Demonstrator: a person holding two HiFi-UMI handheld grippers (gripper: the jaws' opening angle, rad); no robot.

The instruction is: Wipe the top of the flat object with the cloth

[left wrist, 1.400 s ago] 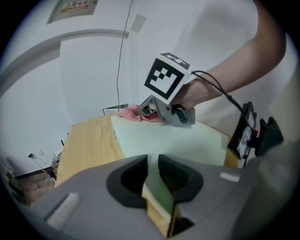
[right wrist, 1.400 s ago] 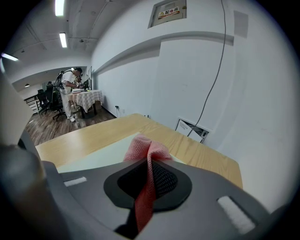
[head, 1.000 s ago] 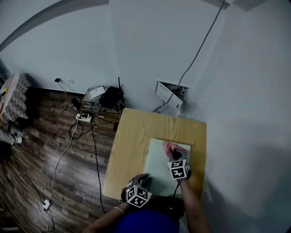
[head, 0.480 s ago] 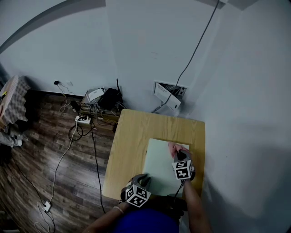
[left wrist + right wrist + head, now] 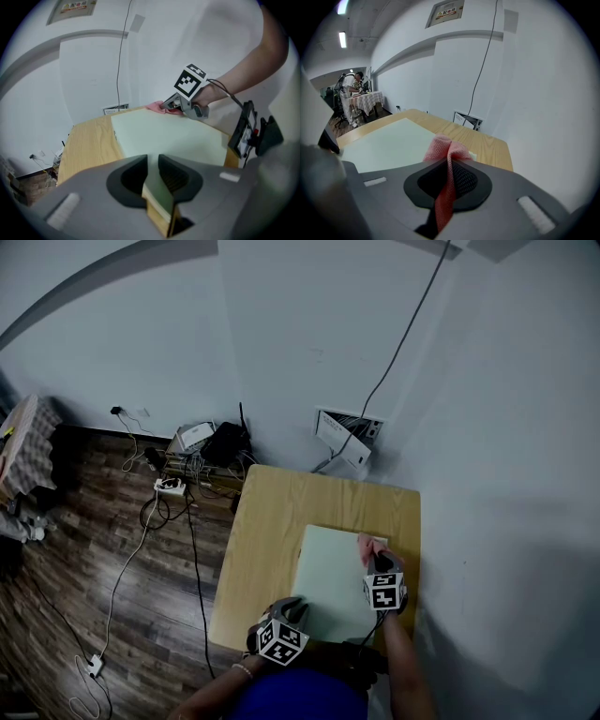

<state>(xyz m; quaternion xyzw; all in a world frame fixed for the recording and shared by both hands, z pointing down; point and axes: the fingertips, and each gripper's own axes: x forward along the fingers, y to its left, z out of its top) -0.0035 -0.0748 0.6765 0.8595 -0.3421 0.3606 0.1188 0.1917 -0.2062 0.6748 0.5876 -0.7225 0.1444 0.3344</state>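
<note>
Toward the near right corner of the counter [image 5: 267, 521] a pale green board [image 5: 328, 589] lies flat. The left hand-held gripper [image 5: 296, 608] is clamped on the board's near edge and seems to steady it. The right hand-held gripper [image 5: 374, 559] is closed on a pink mesh cloth [image 5: 366, 544], which sits at the board's far right corner. The wiping step looks in hand. Next, the cloth should be drawn back across the top toward the left edge, pressed down evenly, with the board pinned.

Left gripper [image 5: 293, 606] sat lower centre, jaws clamped on near edge of the flat object [image 5: 328, 577]. Right gripper [image 5: 374, 560] lay lower right, jaws pinching the cloth [image 5: 364, 543], forearm outstretched.
</note>
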